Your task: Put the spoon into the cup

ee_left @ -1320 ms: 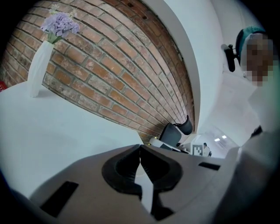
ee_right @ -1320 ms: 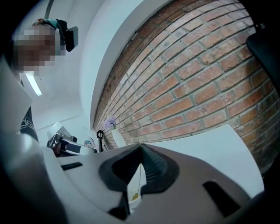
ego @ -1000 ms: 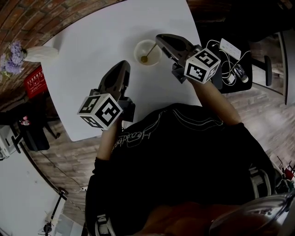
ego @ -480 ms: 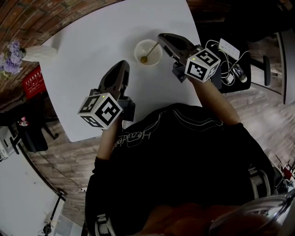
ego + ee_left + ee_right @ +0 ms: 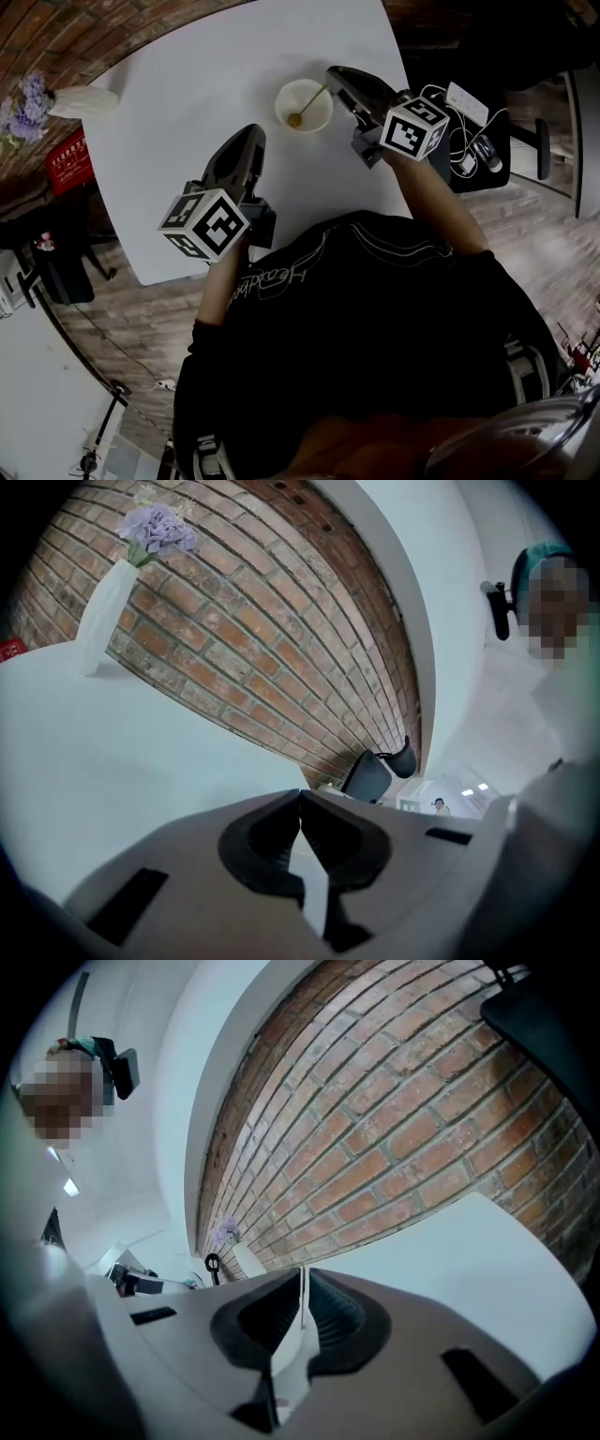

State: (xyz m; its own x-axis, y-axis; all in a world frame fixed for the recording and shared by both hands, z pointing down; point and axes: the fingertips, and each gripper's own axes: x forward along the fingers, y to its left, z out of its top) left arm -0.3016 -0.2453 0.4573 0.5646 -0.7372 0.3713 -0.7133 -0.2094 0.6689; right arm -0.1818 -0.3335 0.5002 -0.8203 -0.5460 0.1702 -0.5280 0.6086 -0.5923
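Your spoon [image 5: 302, 112] already rests bowl-down in the cup [image 5: 284, 94] toward the right edge of the tabletop [image 5: 187, 84], but your right tongs [image 5: 335, 80] are clamped on its handle, so only letting go looks left, while your left tongs [image 5: 247, 136] hang closed and empty.

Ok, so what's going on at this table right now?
A person works with two handheld grippers at a white table. The right gripper is shut on the handle of a thin gold-coloured spoon, whose bowl end already sits inside the round white cup. The left gripper hangs shut and empty over the table, apart from the cup.
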